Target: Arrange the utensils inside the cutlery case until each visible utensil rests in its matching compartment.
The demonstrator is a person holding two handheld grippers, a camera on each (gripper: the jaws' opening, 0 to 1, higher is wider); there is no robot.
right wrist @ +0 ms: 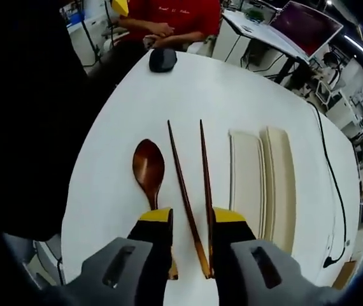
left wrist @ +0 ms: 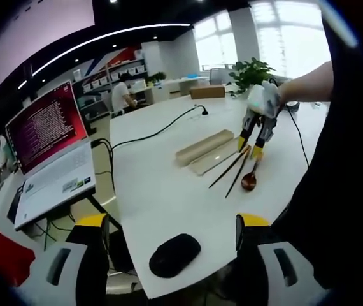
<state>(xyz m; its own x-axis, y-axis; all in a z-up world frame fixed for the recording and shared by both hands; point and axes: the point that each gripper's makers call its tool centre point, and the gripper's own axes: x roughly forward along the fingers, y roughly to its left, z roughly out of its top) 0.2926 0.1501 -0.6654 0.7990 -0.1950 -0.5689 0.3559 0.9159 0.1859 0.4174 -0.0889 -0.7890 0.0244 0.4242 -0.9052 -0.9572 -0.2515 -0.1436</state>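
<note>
Right gripper [right wrist: 191, 245] spread over the chopsticks [right wrist: 194, 191]' handle ends on the bench [right wrist: 232, 89]; thin, stiff, slippery wood, so pinch both mid-handle.

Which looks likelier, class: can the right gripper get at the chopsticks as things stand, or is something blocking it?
Probably yes. The right gripper hangs open right over the chopsticks' near ends, one stick lying between its jaws. The spoon lies apart beside them, and nothing covers them.

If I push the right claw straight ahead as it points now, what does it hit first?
Most likely the chopsticks: their near ends already lie between the open right claw. Beyond is bare white table. The wooden spoon lies just left of that line.
</note>
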